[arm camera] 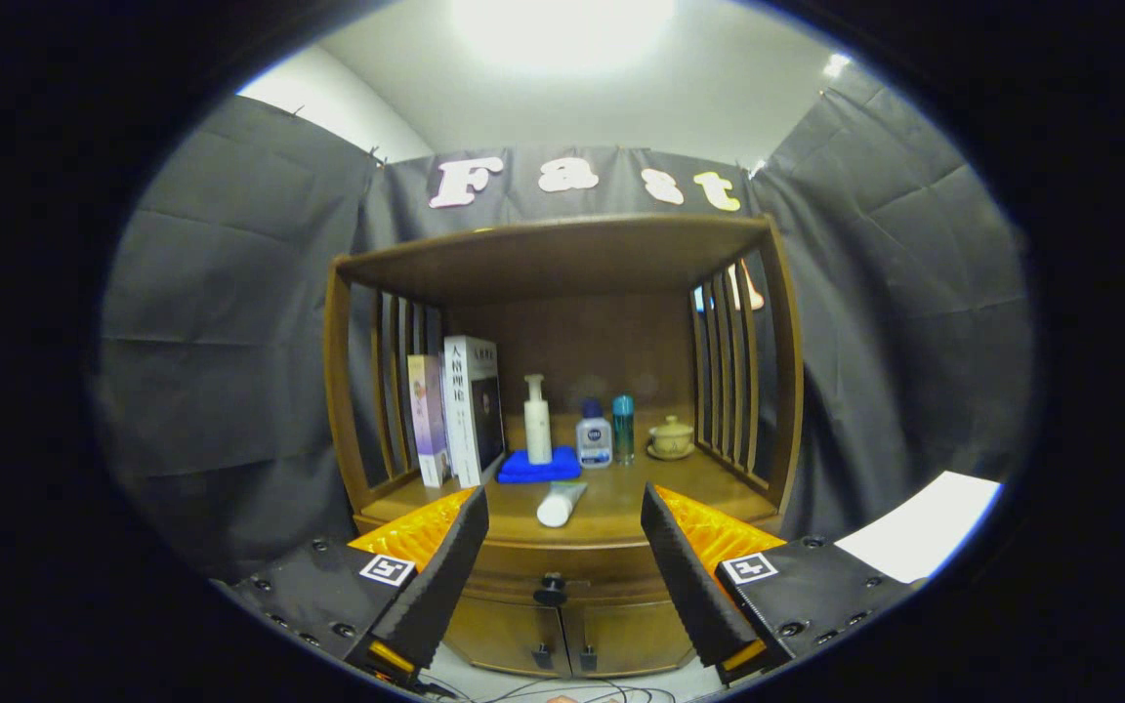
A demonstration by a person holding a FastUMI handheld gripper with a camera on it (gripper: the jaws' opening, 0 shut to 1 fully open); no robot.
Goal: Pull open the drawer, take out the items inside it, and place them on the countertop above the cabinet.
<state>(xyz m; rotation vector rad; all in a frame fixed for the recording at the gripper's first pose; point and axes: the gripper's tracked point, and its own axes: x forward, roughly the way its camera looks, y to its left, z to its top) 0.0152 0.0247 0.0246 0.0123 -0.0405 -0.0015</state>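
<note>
Gripper view: gripper (562, 566) jaws apart, empty

Staged home corner in a recording booth: black cloth wall (230, 322) drapes around a wooden cabinet (562, 586). Books (457, 415) at 10 o'clock on its bench (621, 498), toiletry bottles (594, 434) at 12, lidded cup (672, 436) at 1.

The tall white book (474, 408) standing on the counter (611, 508) carries large dark characters down its spine, too small to make out. The small white bottle (594, 441) beside the pump bottle (537, 422) has a dark blue label, unreadable. Each finger of the gripper (562, 576) bears a square black-and-white marker (386, 569), no words.
</note>
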